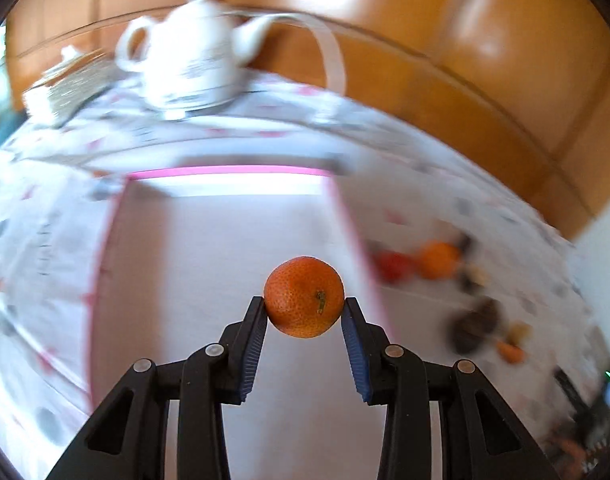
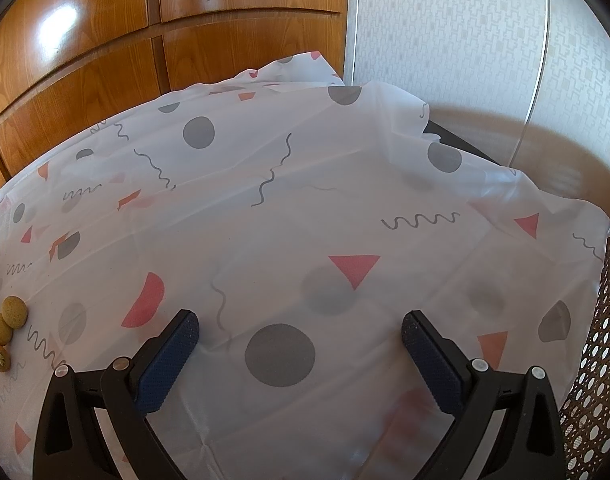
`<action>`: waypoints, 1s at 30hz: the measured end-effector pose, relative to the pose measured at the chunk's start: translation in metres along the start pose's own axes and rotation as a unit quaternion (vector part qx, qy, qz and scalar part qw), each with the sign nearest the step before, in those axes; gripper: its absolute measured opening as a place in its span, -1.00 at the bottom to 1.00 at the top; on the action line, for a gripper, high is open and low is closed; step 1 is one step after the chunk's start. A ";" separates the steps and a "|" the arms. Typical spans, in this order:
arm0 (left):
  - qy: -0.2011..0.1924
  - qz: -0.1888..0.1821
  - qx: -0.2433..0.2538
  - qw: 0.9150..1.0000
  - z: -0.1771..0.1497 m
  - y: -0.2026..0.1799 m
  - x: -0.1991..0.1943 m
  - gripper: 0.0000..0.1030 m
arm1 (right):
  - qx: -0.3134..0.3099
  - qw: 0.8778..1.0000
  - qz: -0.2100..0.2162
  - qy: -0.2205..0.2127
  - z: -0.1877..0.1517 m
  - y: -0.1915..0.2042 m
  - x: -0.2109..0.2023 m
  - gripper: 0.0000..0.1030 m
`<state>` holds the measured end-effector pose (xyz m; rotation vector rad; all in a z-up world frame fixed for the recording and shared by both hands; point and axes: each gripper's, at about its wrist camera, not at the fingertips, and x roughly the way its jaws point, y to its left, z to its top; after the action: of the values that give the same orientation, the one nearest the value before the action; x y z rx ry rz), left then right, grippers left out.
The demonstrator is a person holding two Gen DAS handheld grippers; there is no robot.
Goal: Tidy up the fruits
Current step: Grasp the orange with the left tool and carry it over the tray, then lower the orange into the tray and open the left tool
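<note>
Left gripper pinches a round, pitted orange tangerine between its 2 ribbed blue pads, the fruit held above a white, pink-edged tray. Right of the tray's pink rim, more blurred fruits lie on the patterned tablecloth. Beyond the tray's far edge stands a glossy white teapot, with wooden cabinet panels behind. Right gripper hangs with its jaws wide apart and empty over a broad bare stretch of cloth; 2 small tan round fruits sit at its far left, near the picture's edge.
</note>
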<state>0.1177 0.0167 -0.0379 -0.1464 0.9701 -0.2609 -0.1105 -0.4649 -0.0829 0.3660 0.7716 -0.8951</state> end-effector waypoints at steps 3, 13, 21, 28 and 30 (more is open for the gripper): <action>0.014 0.031 -0.038 0.999 0.008 0.035 0.017 -0.25 | -0.002 1.000 -0.002 0.002 0.000 0.001 0.001 1.00; 0.010 0.090 -0.050 0.995 0.013 0.047 0.023 -0.23 | 0.008 1.000 -0.003 0.013 0.002 0.001 0.004 1.00; 0.015 0.142 -0.033 0.989 0.016 0.036 0.030 -0.13 | 0.015 1.000 -0.005 0.014 0.001 0.003 0.005 1.00; 0.031 0.189 -0.018 0.981 0.009 0.026 0.031 0.01 | 0.011 1.000 -0.004 0.013 0.001 0.004 0.005 1.00; 0.030 0.202 -0.021 0.979 0.006 0.024 0.027 0.02 | 0.010 1.000 -0.001 0.014 0.002 0.004 0.005 1.00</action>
<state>0.1412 0.0318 -0.0619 0.0230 1.0417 0.1294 -0.1050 -0.4663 -0.0853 0.3957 0.7885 -0.9018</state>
